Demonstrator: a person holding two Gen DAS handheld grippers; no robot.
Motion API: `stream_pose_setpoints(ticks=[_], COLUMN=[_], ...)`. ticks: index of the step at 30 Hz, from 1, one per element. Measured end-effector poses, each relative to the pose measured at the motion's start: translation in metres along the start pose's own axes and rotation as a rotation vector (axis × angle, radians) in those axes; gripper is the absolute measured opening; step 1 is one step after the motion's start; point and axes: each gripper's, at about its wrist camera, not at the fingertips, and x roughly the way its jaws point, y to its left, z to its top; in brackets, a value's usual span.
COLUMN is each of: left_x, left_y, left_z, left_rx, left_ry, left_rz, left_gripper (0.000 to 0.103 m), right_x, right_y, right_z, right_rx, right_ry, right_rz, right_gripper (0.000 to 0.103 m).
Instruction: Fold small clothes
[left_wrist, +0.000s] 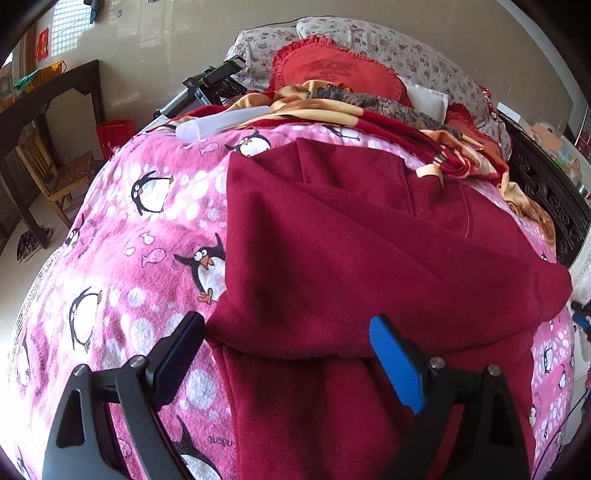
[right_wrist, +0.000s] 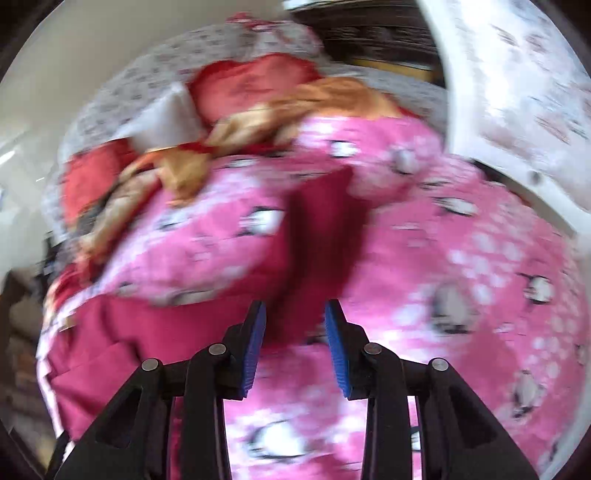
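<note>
Penguin-print pink bedspread (left_wrist: 110, 236) across the bed, with a clear plastic tube (left_wrist: 221, 123) toward its far left edge and, further along that far end, a red frilled cushion (left_wrist: 332, 70) on floral bedding (left_wrist: 417, 55) above a rumpled red-and-gold blanket (left_wrist: 369, 110). Near the middle of the bed, reaching toward its right edge, a maroon fleece garment (left_wrist: 369, 240), already doubled over once, top layer sagging over a lower panel near the front edge.

Left gripper (left_wrist: 288, 365) spread wide, hovering over the garment's near fold, holding nothing. Right gripper (right_wrist: 295, 347) released too, pads parted with a dark red strip of the garment (right_wrist: 325, 236) just beyond them; no grip evident, though heavily smeared by motion blur.

Probably mid-fold: next move likely calls for pinching the near corners with both grippers and carrying them over squarely, keeping the thick fleece from bunching.

Faint lettering on the bedspread near the front edge, too small to read; no brand legible.
</note>
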Motion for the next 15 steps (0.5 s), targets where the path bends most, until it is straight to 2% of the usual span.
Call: stream_pose_setpoints(ticks=[2,6,12,13,15], left_x=[0.001,0.0,-0.005,-0.007,-0.01], left_y=[0.0,-0.002,-0.004,-0.004,-0.006], left_z=[0.0,0.001,0.002,0.002,0.002], left_rx=[-0.005,-0.009,0.003,0.005,0.013], left_ry=[0.002,0.002,0.001,0.002,-0.005], left_rz=[0.001,0.0,0.0,-0.006,-0.012], left_gripper=[0.094,0.094,0.094,0.094,0.094], right_x=[0.008,0.031,0.073,0.076,0.061], right_y=[-0.01,-0.025,-0.02,-0.023,-0.028], right_z=[-0.005,-0.009,0.002,0.002,0.003], right_rx=[0.005,0.092,0.205,0.242,0.278], right_ry=[0.023,0.058,0.103,0.1,0.045], right_rz=[0.005,0.1,0.208,0.223,0.237], right_gripper=[0.014,0.014,0.013,0.003,0.0])
